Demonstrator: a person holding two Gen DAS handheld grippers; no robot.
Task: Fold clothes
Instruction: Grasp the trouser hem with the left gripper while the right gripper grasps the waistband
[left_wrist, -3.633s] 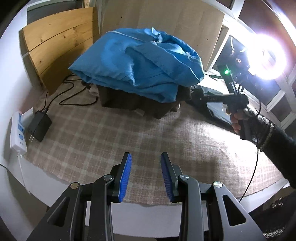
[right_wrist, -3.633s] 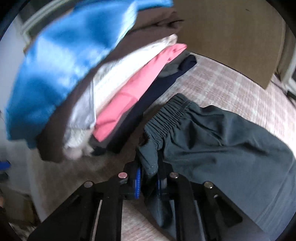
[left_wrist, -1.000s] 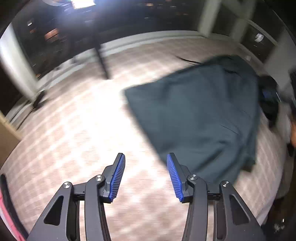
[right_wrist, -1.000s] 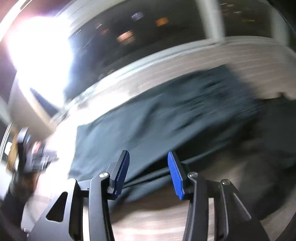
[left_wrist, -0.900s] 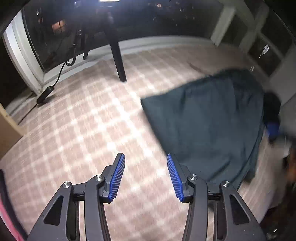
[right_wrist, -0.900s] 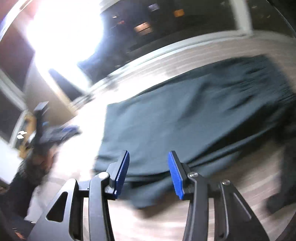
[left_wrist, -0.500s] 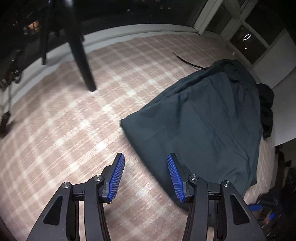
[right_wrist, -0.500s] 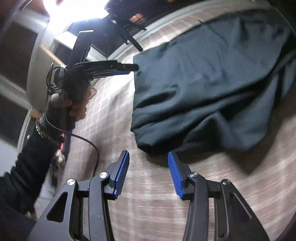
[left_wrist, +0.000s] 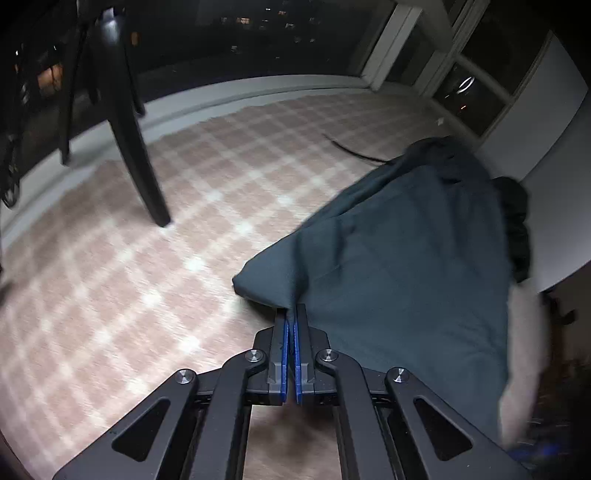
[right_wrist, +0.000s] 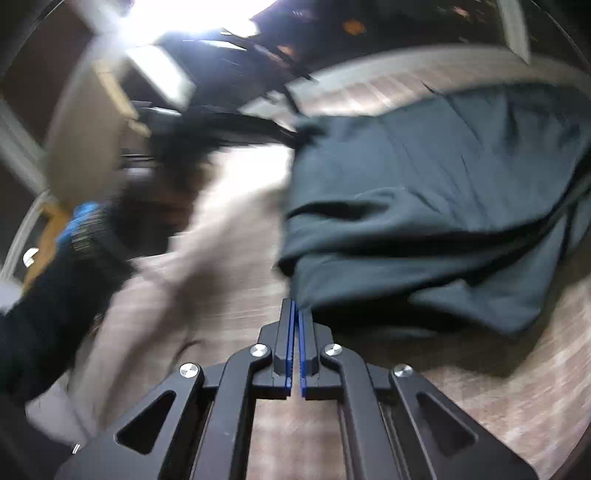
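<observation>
A dark teal garment (left_wrist: 406, 277) lies spread on the checked pink-beige cloth (left_wrist: 147, 277). My left gripper (left_wrist: 290, 314) is shut on the garment's near hem, close to its left corner, and the fabric rises in a small peak at the blue pads (left_wrist: 283, 343). In the right wrist view the same garment (right_wrist: 443, 177) lies rumpled with a fold across it. My right gripper (right_wrist: 295, 312) is shut on its near corner. The left gripper (right_wrist: 229, 125) appears there as a dark blur at the garment's far corner, held by an arm in a dark sleeve (right_wrist: 55, 295).
A black furniture leg (left_wrist: 136, 155) stands on the cloth at the upper left. A thin black cable (left_wrist: 351, 151) lies beyond the garment. Dark windows and a pale sill (left_wrist: 258, 88) run along the far edge. A bright lamp (right_wrist: 184, 22) glares in the right wrist view.
Both grippers stood open short of the garment half a second ago. Each has moved up to its near edge and shut on the fabric.
</observation>
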